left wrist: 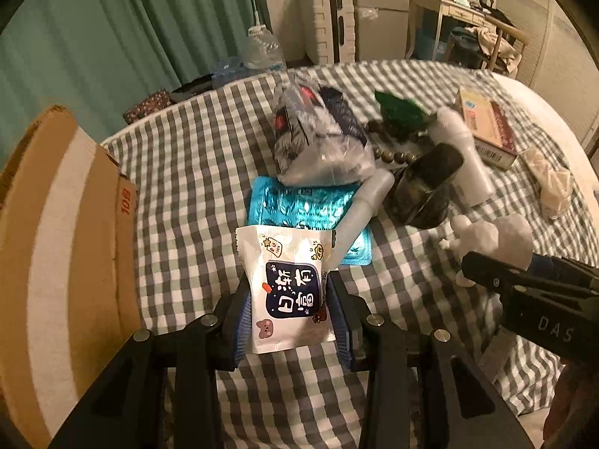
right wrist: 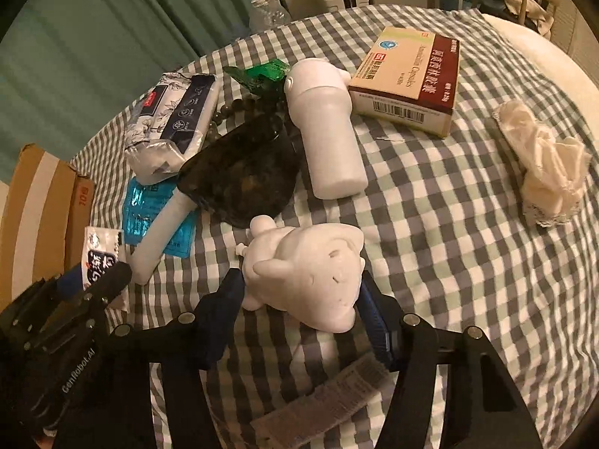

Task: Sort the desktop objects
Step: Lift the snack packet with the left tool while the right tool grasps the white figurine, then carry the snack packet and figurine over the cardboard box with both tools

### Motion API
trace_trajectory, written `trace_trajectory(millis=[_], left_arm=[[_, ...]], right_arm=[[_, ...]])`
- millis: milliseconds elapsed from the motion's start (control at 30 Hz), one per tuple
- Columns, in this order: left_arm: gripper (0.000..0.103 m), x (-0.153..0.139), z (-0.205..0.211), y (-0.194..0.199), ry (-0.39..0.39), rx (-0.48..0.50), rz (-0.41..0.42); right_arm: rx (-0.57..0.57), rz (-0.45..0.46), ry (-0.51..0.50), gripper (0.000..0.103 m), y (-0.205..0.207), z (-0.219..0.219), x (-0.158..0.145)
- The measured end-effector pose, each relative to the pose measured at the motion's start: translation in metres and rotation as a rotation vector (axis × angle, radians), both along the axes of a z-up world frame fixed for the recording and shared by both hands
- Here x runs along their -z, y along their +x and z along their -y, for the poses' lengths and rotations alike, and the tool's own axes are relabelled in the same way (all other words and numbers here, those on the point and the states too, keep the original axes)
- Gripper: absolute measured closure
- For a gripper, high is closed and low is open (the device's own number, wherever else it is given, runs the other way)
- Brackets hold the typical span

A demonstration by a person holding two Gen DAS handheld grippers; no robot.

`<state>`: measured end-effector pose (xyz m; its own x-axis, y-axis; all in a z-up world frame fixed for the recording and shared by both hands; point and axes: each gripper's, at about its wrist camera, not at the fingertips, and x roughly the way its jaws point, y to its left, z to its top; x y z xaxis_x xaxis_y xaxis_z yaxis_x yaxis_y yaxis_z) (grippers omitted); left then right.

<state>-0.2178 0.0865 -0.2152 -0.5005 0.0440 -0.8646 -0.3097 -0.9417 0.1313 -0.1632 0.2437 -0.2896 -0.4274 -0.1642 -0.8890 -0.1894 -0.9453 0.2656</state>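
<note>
Desktop clutter is half sorted: left gripper [left wrist: 290, 312] jaws clamp a white snack sachet [left wrist: 288, 292] beside the cardboard box [left wrist: 75, 224], presumably its bin, while right gripper [right wrist: 299, 310] jaws close around a white plaster bear figurine [right wrist: 310, 273], ready to lift.

Dim warm indoor light; soft shadows, slight blur, strong fisheye bending, dark corners.

cardboard box [left wrist: 56, 243] cropped, beads [right wrist: 224, 112] partly hidden

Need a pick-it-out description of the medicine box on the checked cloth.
Start at the checked cloth and look to its far side, past the upright white bottle. The medicine box lies flat just right of that bottle. It is the only flat carton there: cream top, dark red band with white characters, barcode on its near edge.
</note>
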Motion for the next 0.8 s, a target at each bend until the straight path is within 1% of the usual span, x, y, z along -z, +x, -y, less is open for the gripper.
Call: trace_trajectory(millis=[167, 300, 367, 500, 700, 800], left_arm=[[0.065, -0.035, 0.009, 0.01, 0.044, -0.018, -0.05], [0.065, -0.065, 0.018, 0.019, 0.08, -0.028, -0.088], [0.065, -0.087, 0.024, 0.028, 0.099, -0.03, -0.123], [0.065, -0.117, 0.038, 0.038, 0.122, -0.038, -0.175], [0.065, -0.162, 0.071, 0.057, 0.167, -0.076, -0.24], [0.065, -0.181, 0.09, 0.067, 0.188, -0.099, -0.268]], right_arm=[[0.0, -0.028, 0.011, 0.043, 0.017, 0.005, -0.028], [-0.017, -0.076, 0.034, 0.043, 0.035, 0.017, -0.064], [-0.027, -0.107, 0.047, 0.043, 0.044, 0.024, -0.085], [-0.046, -0.163, 0.067, 0.043, 0.051, 0.042, -0.121], [-0.089, -0.245, 0.098, 0.043, 0.066, 0.073, -0.171], [-0.113, -0.278, 0.099, 0.042, 0.072, 0.087, -0.19]])
